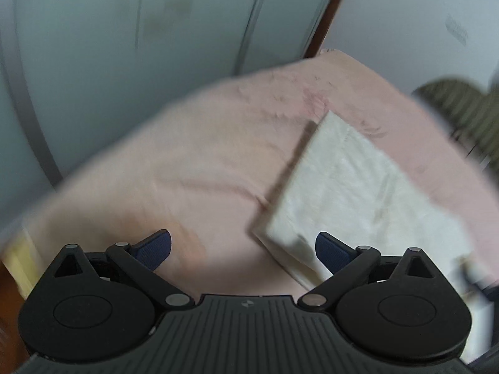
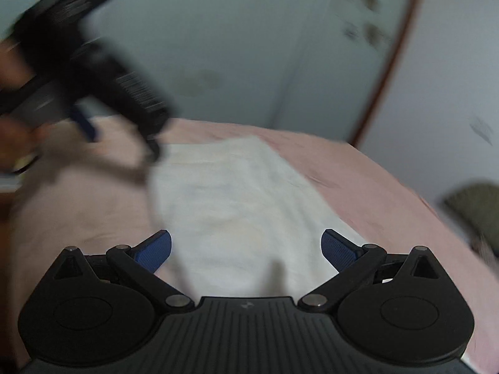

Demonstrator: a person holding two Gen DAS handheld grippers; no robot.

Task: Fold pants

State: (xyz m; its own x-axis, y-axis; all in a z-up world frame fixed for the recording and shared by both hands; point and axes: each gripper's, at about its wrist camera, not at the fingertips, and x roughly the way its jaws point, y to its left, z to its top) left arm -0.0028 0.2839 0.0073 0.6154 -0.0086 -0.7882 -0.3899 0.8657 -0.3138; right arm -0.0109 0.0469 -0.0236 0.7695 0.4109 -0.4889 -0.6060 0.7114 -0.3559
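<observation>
Nearest the lens in both views are the black tongs themselves. The left tongs (image 1: 243,251) stand spread wide with nothing between their blue pads; the last reading has them just beginning to ease inward. Their right-hand pad sits over the near corner of the pants (image 1: 352,193), though blur hides whether it touches the cloth. The right tongs (image 2: 246,251) are likewise spread apart and hold nothing, with white fabric showing in the gap between the pads.

In the left wrist view the pants (image 2: 237,196) lie on the pink bed cover (image 1: 187,168) as a pale, flat rectangle, right of centre and reaching toward the lower right of the frame. In the right wrist view they fill the centre, with the left tongs a dark blur at upper left. They look already folded into a compact panel, so the step in hand is probably a release and tidy, or one more fold.

To do it well, I would pinch only the top layers at the two near corners, lift them together and level, carry the edge straight across so the sides line up, then lay it down without dragging the soft cover beneath into wrinkles.

A small emblem sits on each tool body; no readable writing or label shows anywhere.
</observation>
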